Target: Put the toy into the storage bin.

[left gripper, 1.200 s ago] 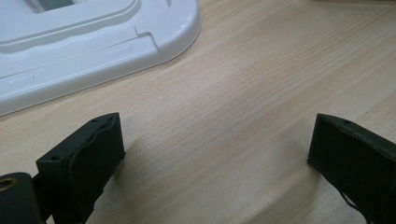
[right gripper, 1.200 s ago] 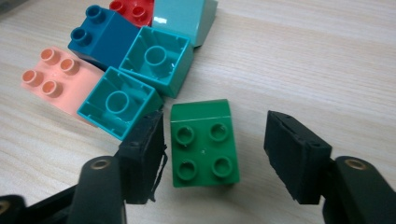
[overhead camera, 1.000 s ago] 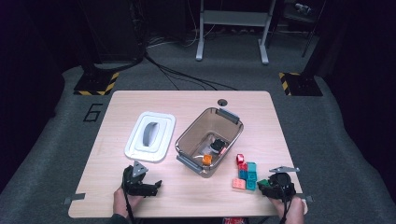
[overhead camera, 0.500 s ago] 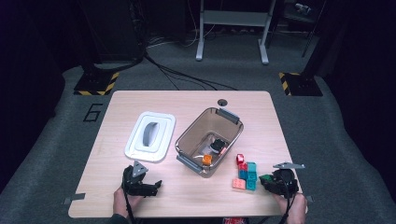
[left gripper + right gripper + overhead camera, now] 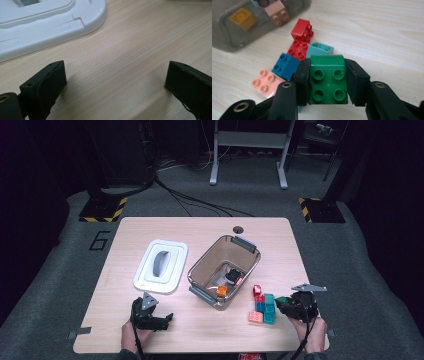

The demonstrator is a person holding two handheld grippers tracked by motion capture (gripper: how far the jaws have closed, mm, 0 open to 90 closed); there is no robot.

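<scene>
My right gripper (image 5: 327, 79) is shut on a green brick (image 5: 328, 78), held just above the table at the front right (image 5: 283, 303). Beside it lies a cluster of bricks: two red ones (image 5: 300, 37), a blue one (image 5: 286, 65), a teal one (image 5: 319, 50) and a pink one (image 5: 266, 82). A clear tub (image 5: 224, 270) in the middle holds an orange brick (image 5: 222, 291) and a pink brick (image 5: 279, 13). My left gripper (image 5: 152, 319) rests open on the table at the front left, with bare wood between its jaws (image 5: 115, 77).
A white lid (image 5: 161, 265) lies flat left of the tub, just beyond my left gripper. A small round hole (image 5: 238, 229) sits near the table's far edge. Dark floor, cables and stand legs surround the table.
My right gripper has drawn slightly back and right from the brick cluster with the green brick in it. The left gripper has not moved.
</scene>
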